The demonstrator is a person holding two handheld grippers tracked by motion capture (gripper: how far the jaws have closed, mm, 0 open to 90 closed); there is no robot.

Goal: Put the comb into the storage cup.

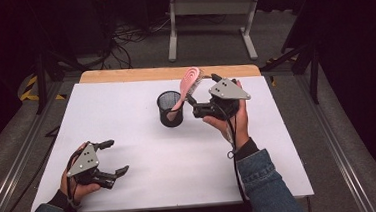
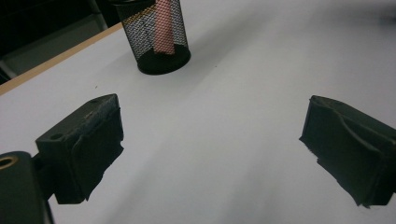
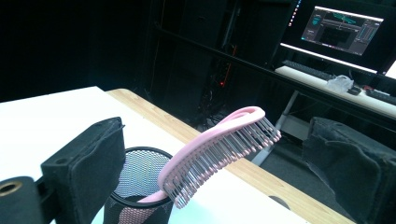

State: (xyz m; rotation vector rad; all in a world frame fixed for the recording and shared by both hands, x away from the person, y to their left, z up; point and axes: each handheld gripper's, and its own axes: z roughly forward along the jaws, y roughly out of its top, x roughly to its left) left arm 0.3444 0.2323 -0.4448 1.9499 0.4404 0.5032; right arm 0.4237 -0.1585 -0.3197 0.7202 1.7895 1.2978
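Pink brush (image 1: 188, 86) leans in mesh cup (image 1: 169, 109), near tabletop (image 1: 180, 161) far edge. Right gripper (image 1: 195, 98) wide beside it; left gripper (image 1: 115, 156) wide, front-left, well apart.

hairbrush (image 3: 219, 144): glossy pink plastic | cup (image 1: 169, 109): black metal mesh | table (image 1: 179, 156): matt white

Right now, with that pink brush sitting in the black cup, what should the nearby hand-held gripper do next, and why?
Probably draw the right hand-held gripper back from the cup. Its jaws stand wide open on either side of the pink hairbrush without touching it, and the brush's handle already sits inside the black mesh cup, head leaning over the rim. The left hand-held gripper is open, far off.
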